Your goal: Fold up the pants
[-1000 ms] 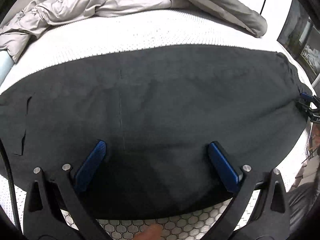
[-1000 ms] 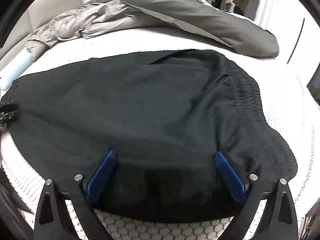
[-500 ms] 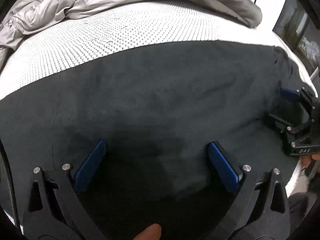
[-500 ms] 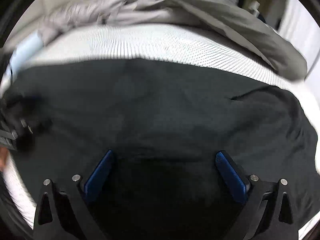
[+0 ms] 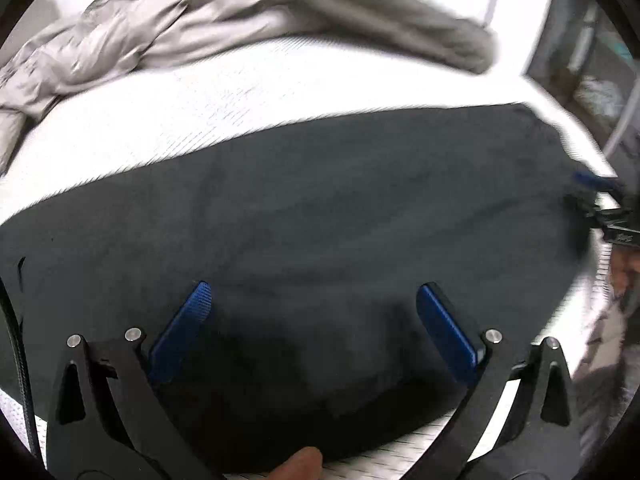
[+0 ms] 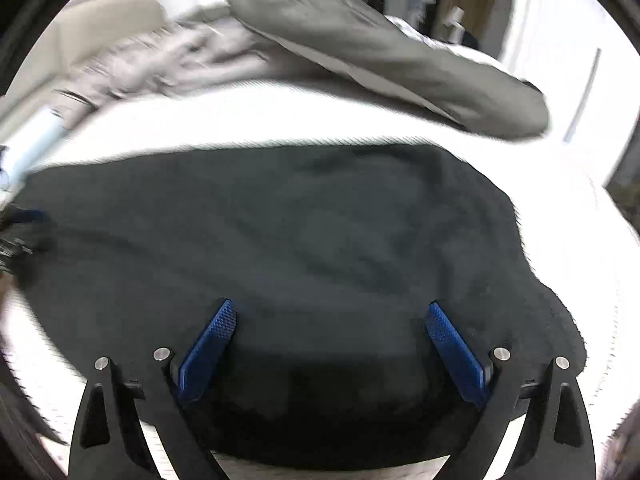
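The black pants (image 5: 320,208) are lying flat on the white bed (image 5: 200,112). The left gripper (image 5: 312,300) is hanging over them at 6 o'clock, fingers wide apart. The right gripper (image 6: 332,316) is doing the same, wide and holding nothing. Grey blankets (image 6: 380,52) are sitting at 12 o'clock.

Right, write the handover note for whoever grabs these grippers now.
Left hand-held gripper: open, empty, over the near edge of the black pants.
Right hand-held gripper: open, empty, over the same near edge, further toward the gathered end.
Pants lie spread flat across the white mattress; grey bedding is bunched behind, clear of them.
Done: pants laid out. Whether they are already doubled cannot be told.
Left: grip the near edge, fold.
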